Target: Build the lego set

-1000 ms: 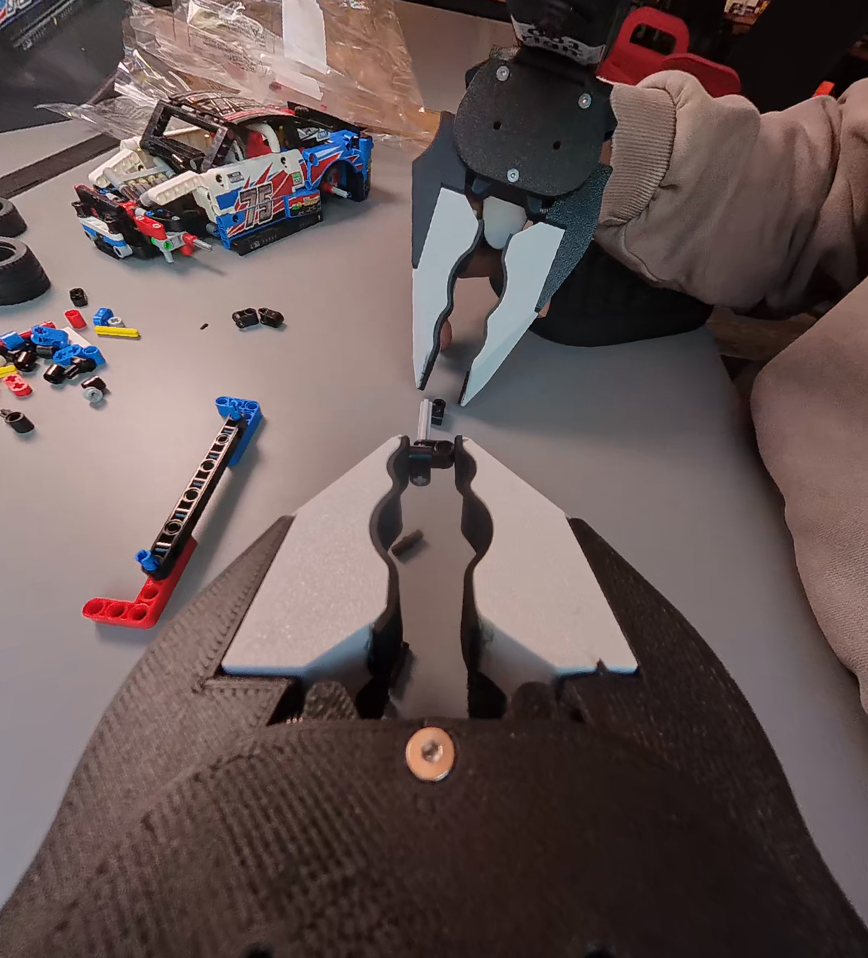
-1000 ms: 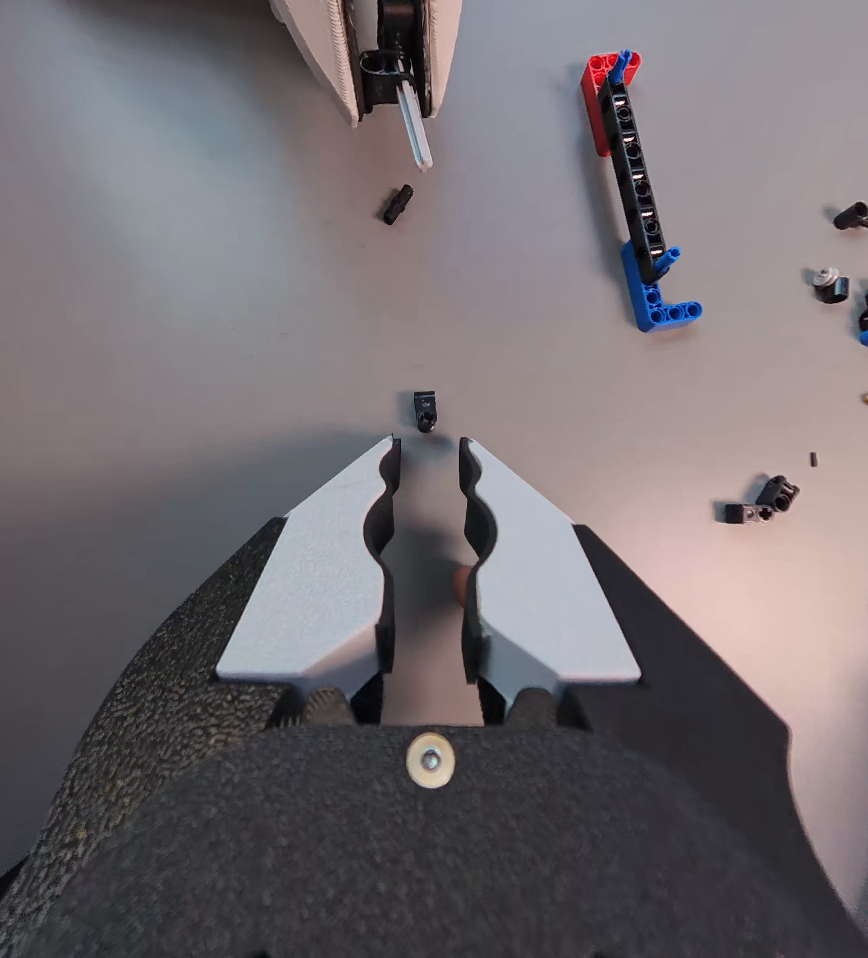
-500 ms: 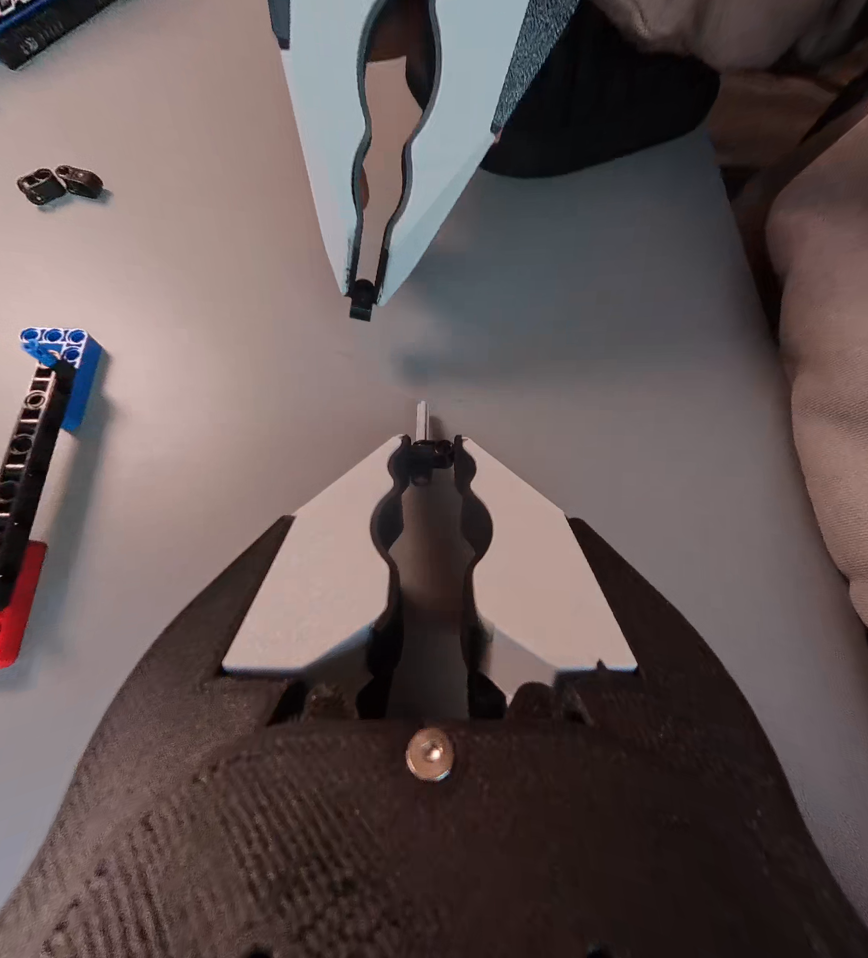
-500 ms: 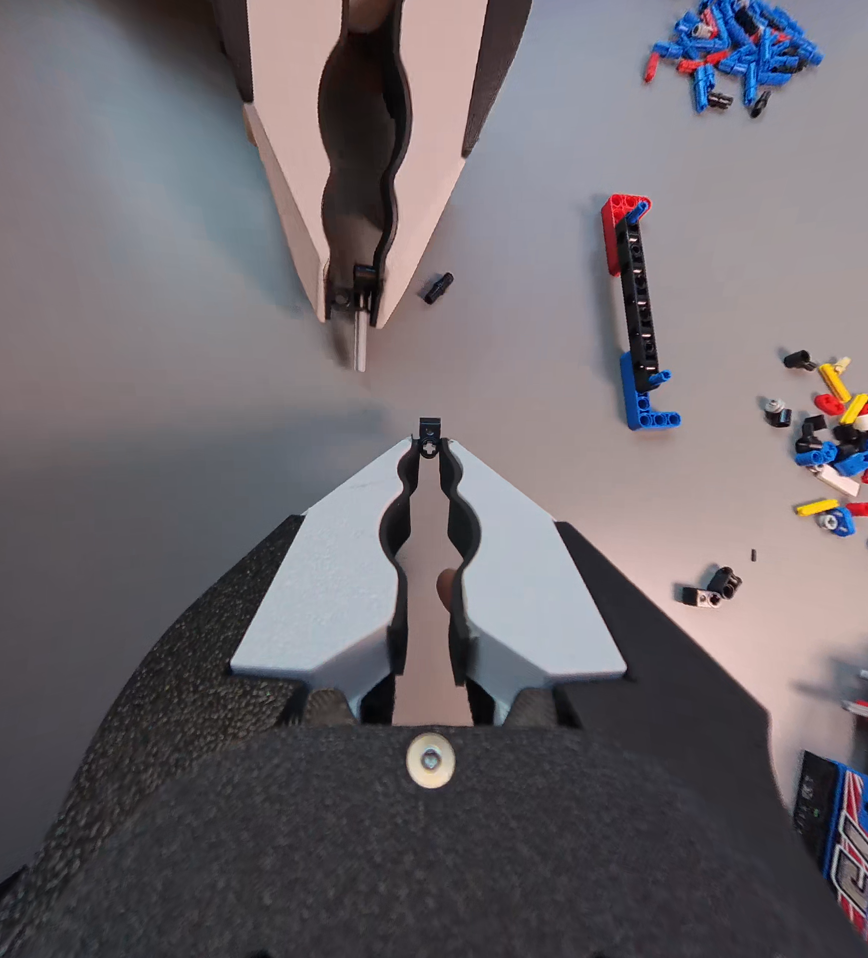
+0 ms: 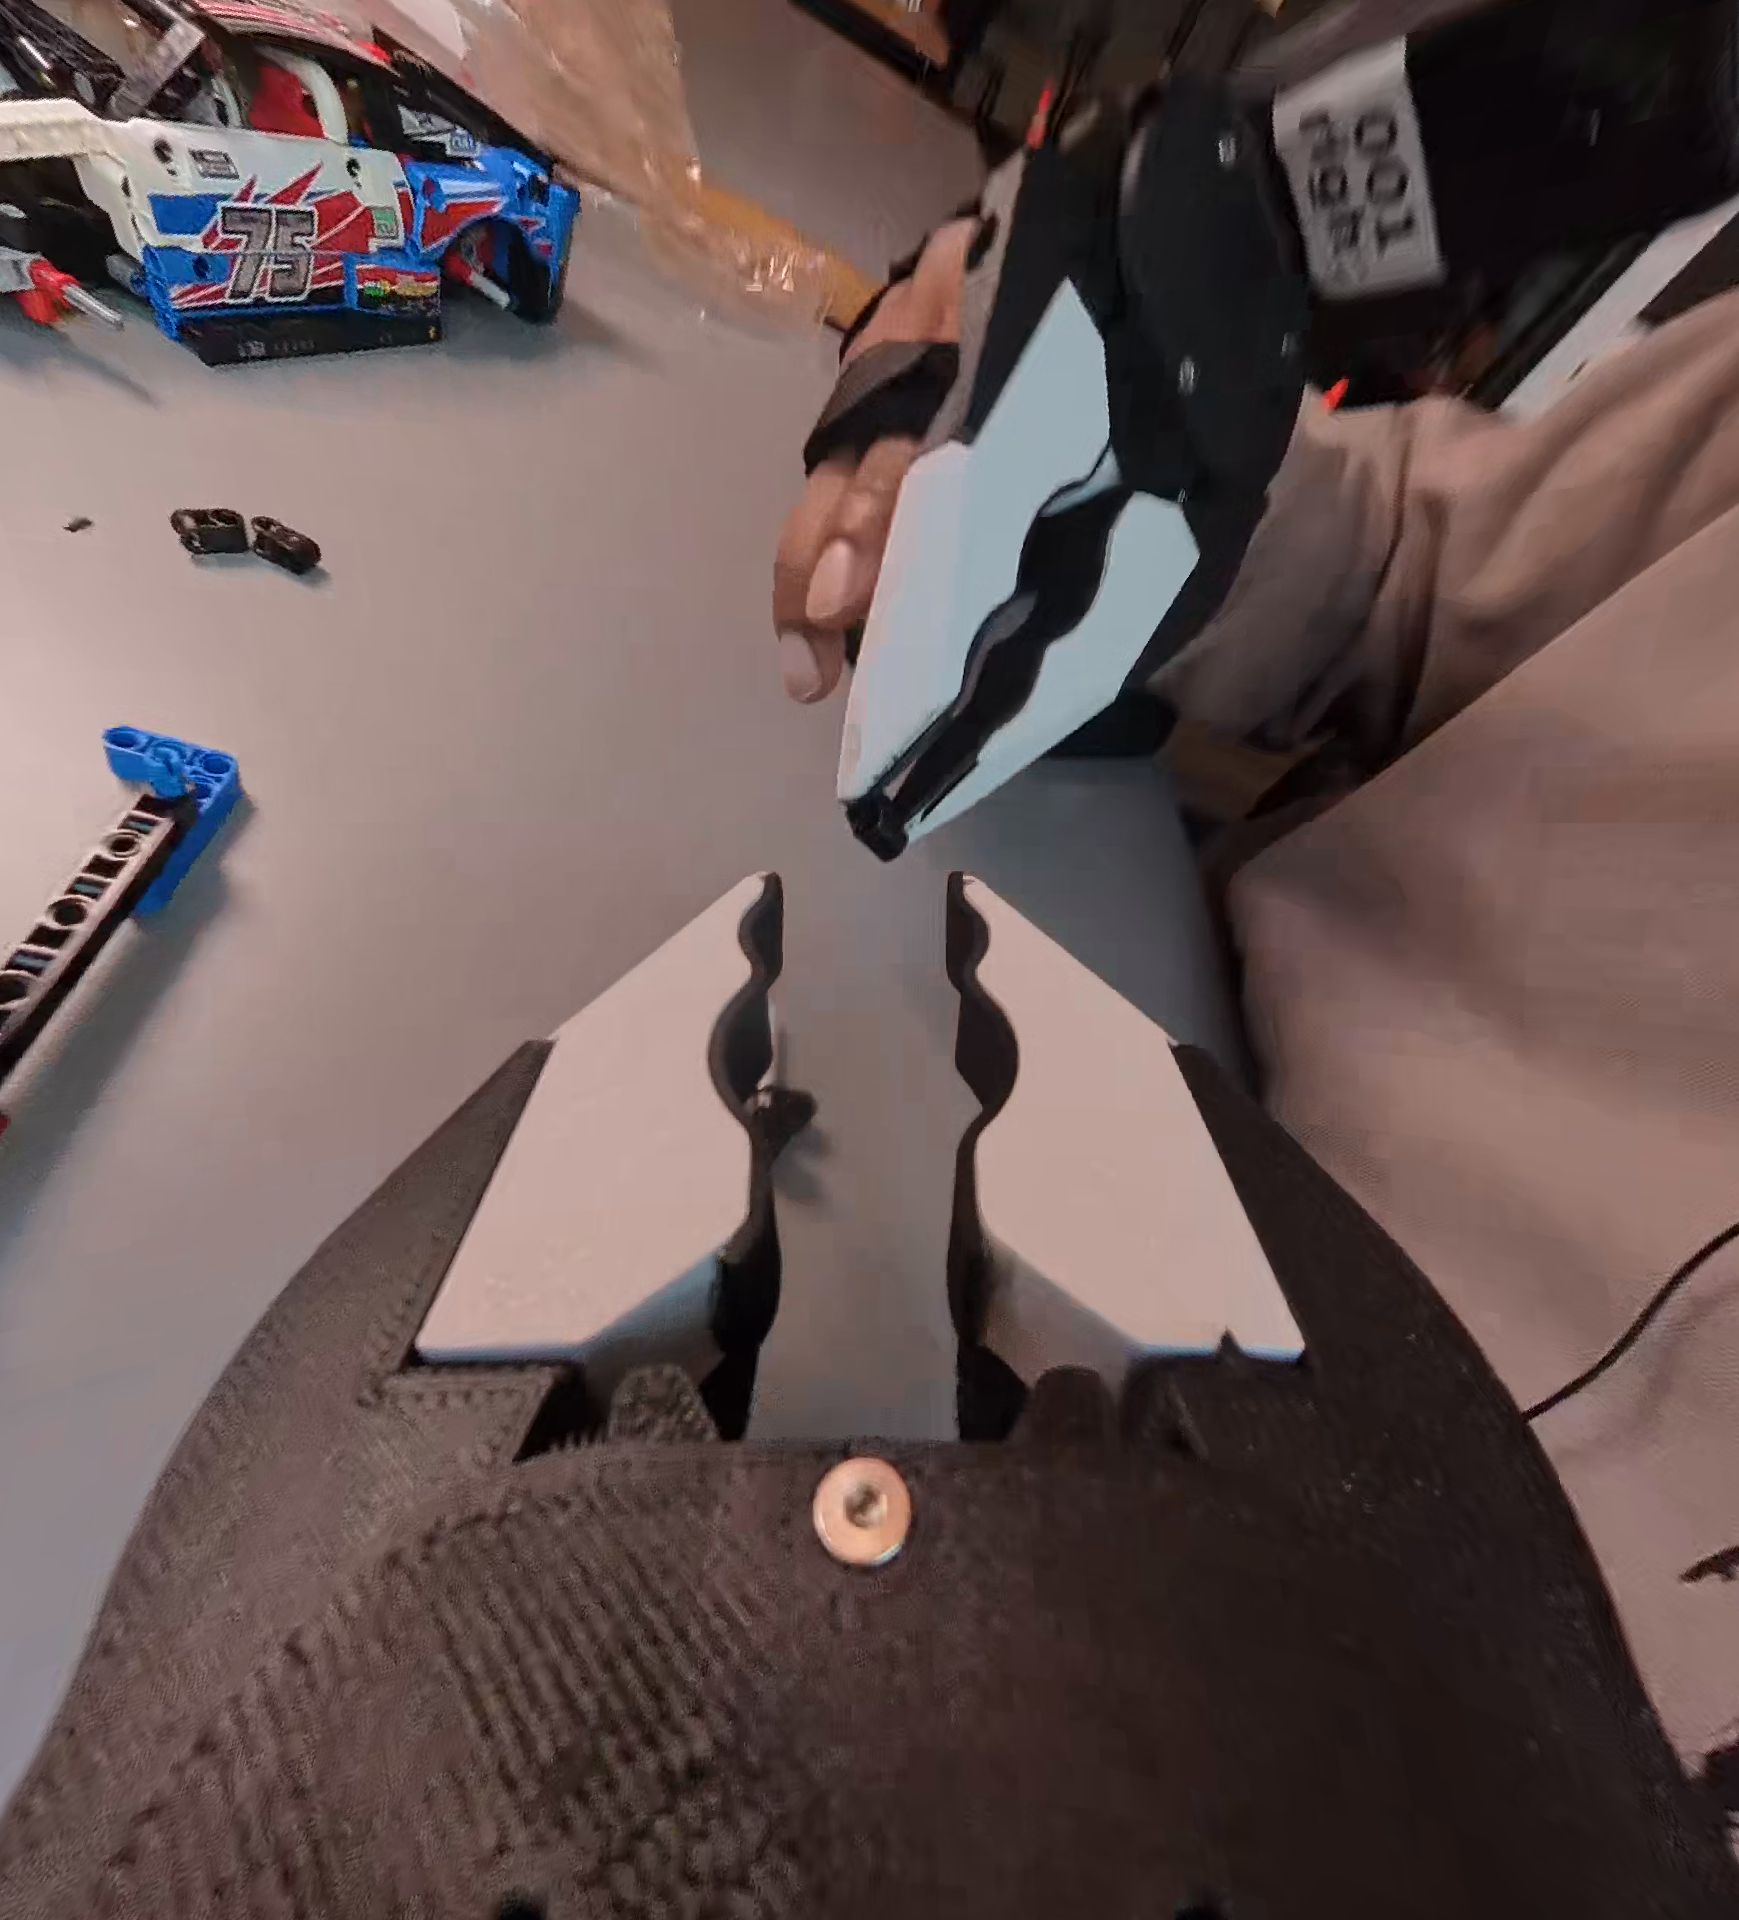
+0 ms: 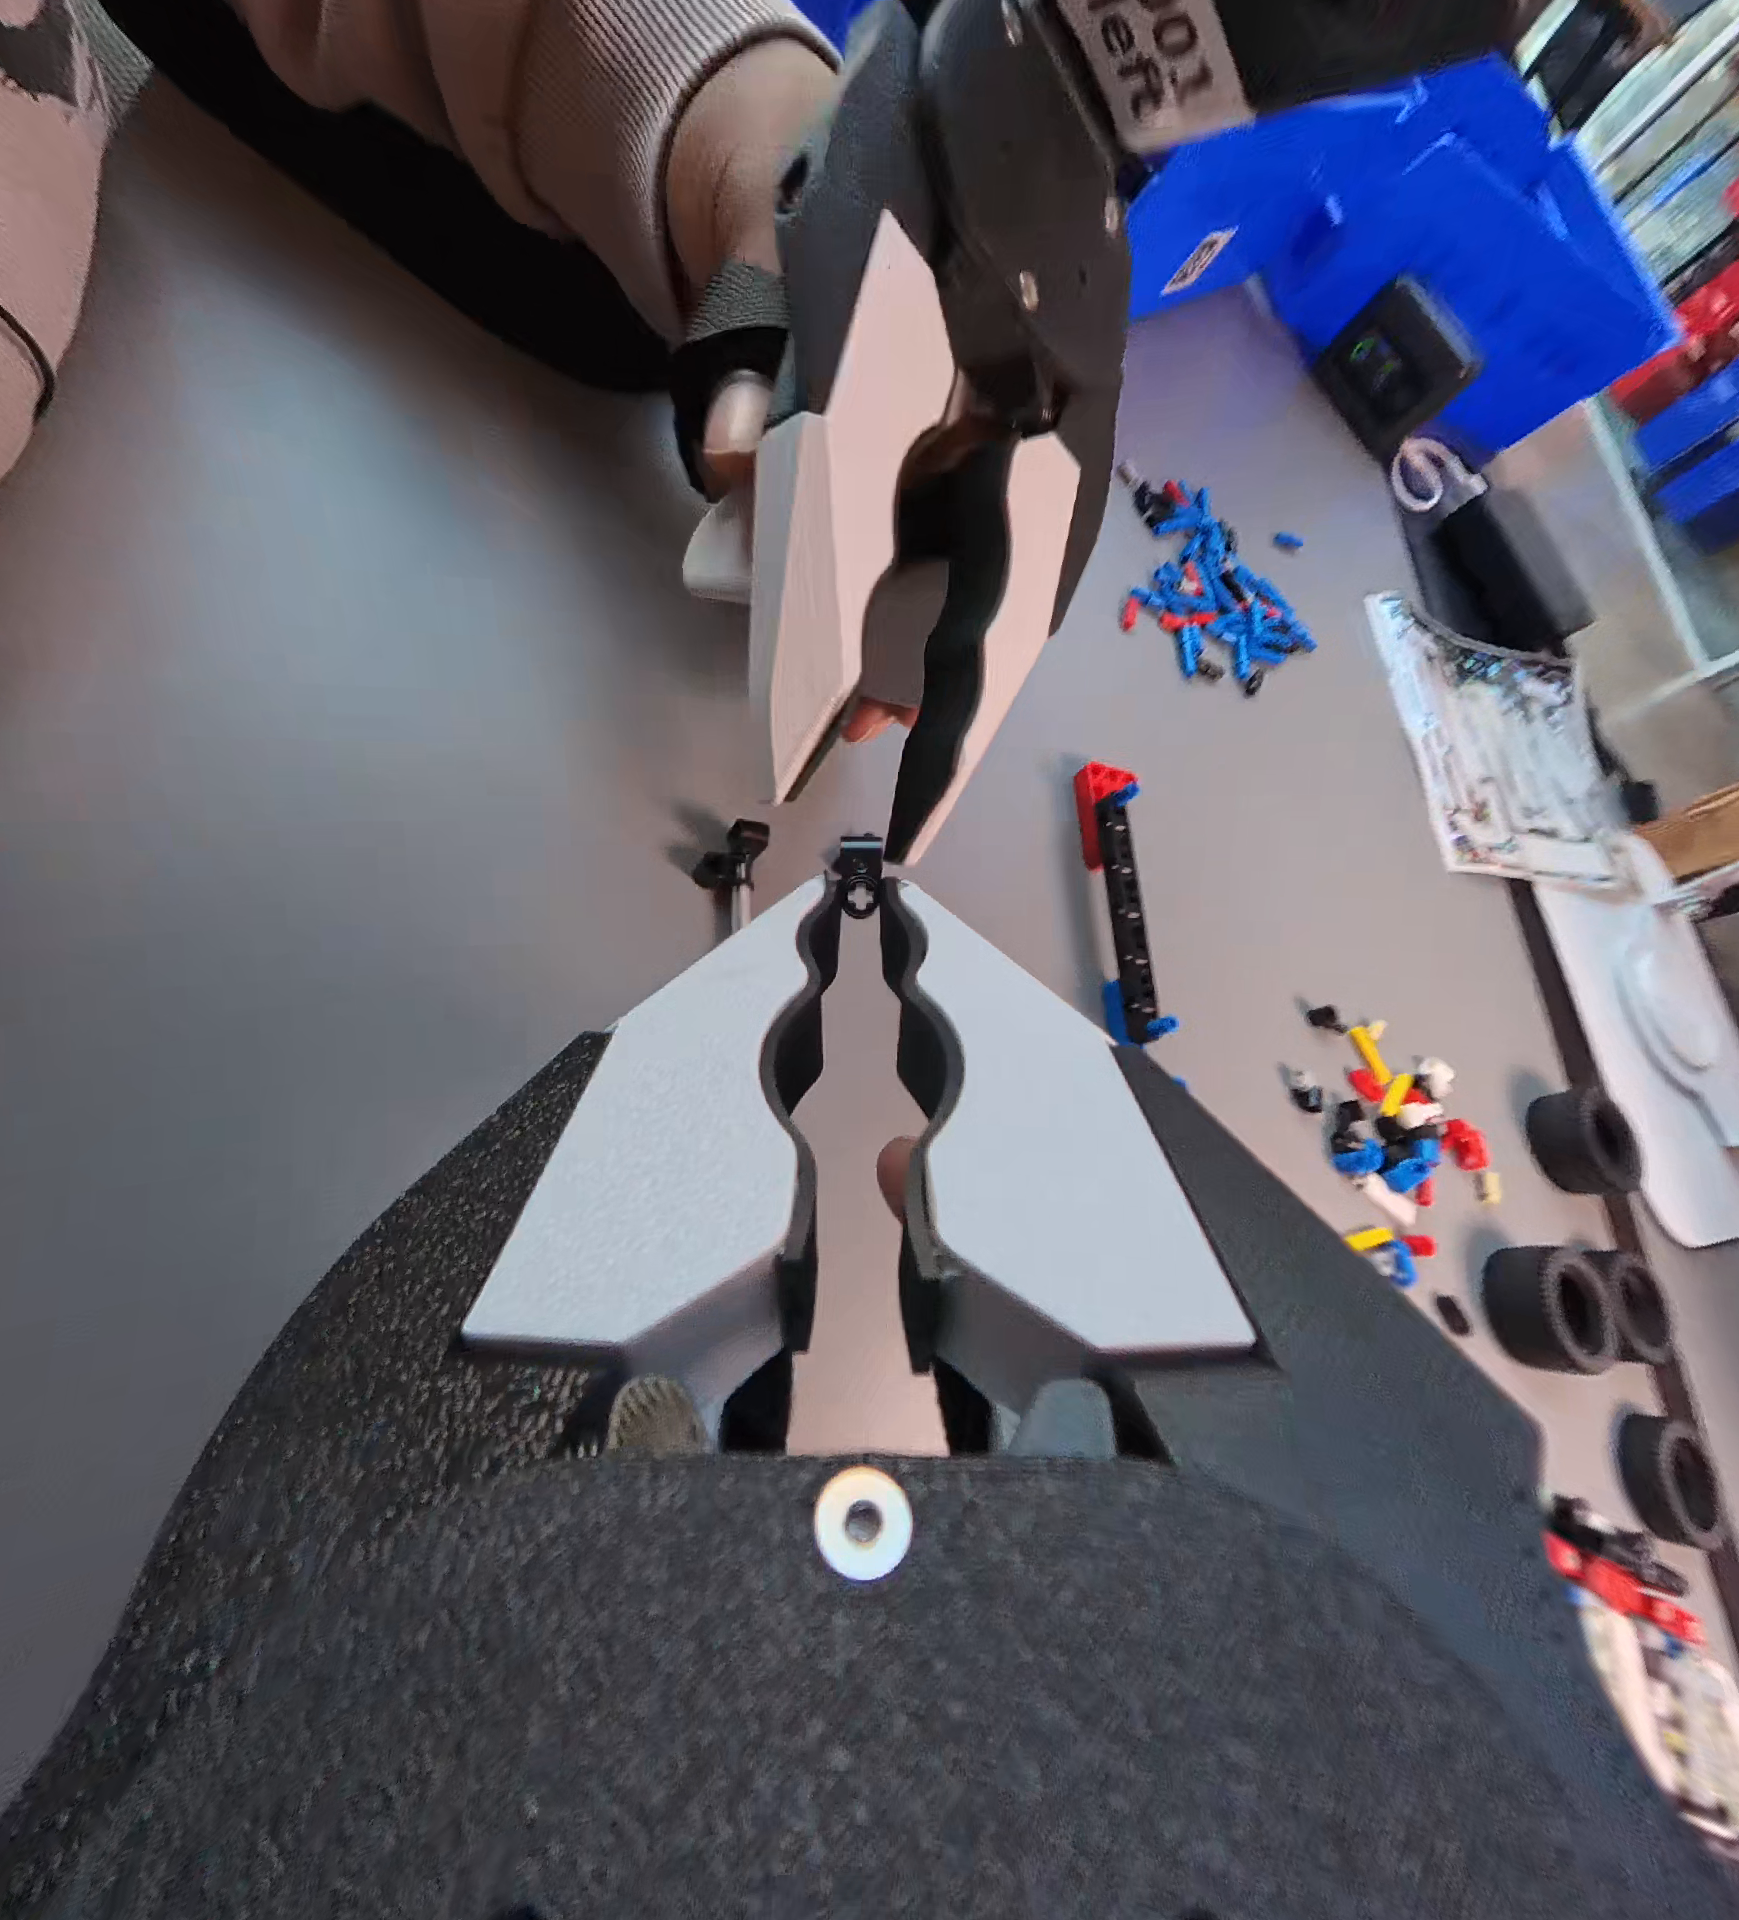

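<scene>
While my right gripper (image 6: 860, 885) pinches the connector (image 6: 858, 883) (tiny, light, stiff, slippery), my left gripper (image 5: 863, 881) gapes wide, holding nothing; the axle (image 6: 730, 873) lies just left.

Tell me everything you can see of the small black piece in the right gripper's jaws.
The small black plastic connector piece is pinched at the very tips of the right gripper, whose jaws are shut on it. It is a short block with a round end showing a cross-shaped axle hole, facing the right wrist camera, and a squarer end poking out beyond the tips. It is held off the grey table, touching only the jaws. The left wrist view shows it blurred.
</scene>
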